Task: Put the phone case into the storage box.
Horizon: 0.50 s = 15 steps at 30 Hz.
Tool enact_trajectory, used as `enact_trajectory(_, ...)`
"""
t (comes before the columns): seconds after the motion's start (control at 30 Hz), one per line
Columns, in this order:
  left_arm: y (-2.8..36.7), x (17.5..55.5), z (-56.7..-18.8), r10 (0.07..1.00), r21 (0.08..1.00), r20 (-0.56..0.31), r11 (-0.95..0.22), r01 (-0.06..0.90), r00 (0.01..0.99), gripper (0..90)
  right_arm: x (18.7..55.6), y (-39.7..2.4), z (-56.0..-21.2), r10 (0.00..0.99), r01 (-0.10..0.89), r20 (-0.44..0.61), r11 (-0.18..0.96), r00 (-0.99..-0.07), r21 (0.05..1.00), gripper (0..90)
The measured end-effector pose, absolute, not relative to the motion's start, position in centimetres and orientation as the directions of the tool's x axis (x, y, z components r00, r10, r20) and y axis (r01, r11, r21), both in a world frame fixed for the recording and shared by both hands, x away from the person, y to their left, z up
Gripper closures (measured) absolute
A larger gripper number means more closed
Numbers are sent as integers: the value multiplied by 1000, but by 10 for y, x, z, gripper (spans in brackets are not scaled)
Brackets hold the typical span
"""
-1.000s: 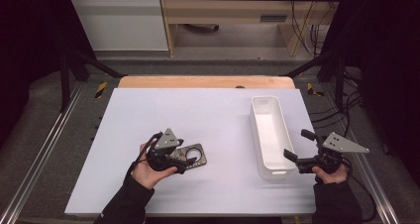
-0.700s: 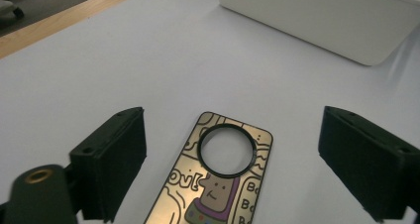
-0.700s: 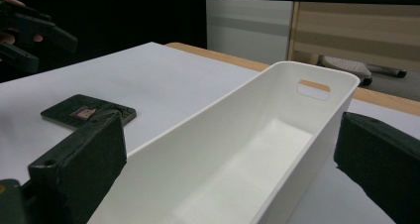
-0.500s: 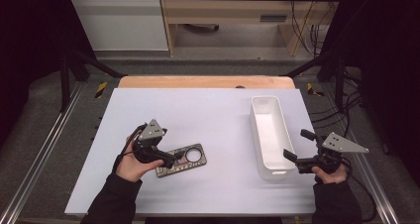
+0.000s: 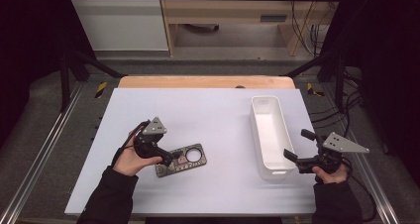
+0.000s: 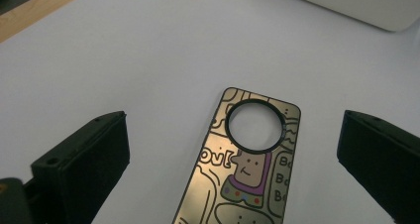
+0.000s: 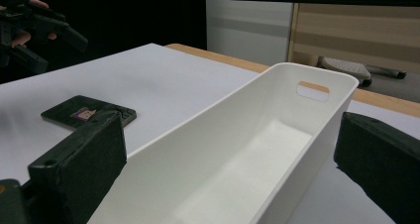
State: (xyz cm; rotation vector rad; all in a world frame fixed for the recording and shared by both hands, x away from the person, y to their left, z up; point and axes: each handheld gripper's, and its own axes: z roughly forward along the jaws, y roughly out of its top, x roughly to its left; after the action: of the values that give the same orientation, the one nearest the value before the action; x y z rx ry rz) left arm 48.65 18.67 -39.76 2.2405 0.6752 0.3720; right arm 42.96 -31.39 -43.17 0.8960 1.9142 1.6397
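Observation:
A flat brass-coloured plate with a cartoon drawing and a black-ringed round hole lies on the white table. My left gripper sits at its left end. In the left gripper view this plate lies between the wide-apart jaws of my left gripper, which have just been opening; the pads do not touch it. My right gripper is open and holds nothing. It faces the near right side of a long white bin. From the right gripper, the bin is just ahead, the plate farther left.
A wooden strip borders the table's far edge. Metal rails run along both sides, with dark frame posts behind. Cables lie on the floor at the right. The left hand's gripper shows far off in the right gripper view.
My left gripper has drawn back to the left off the plate, and its jaws have spread. The plate now lies uncovered on the table. The right gripper has stayed put.

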Motion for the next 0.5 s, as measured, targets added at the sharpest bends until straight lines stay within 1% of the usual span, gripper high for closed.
enact_trajectory(0.33, 180, 496, -403, 535, 690, 59, -632, 352, 843, 0, 430, -314, -432, 729, 179, 63, 84, -682, 980, 4)
enact_trajectory(0.5, 177, 497, -408, 533, 673, 60, -646, 360, 844, 0, 430, -314, -432, 729, 178, 64, 80, -681, 981, 4)
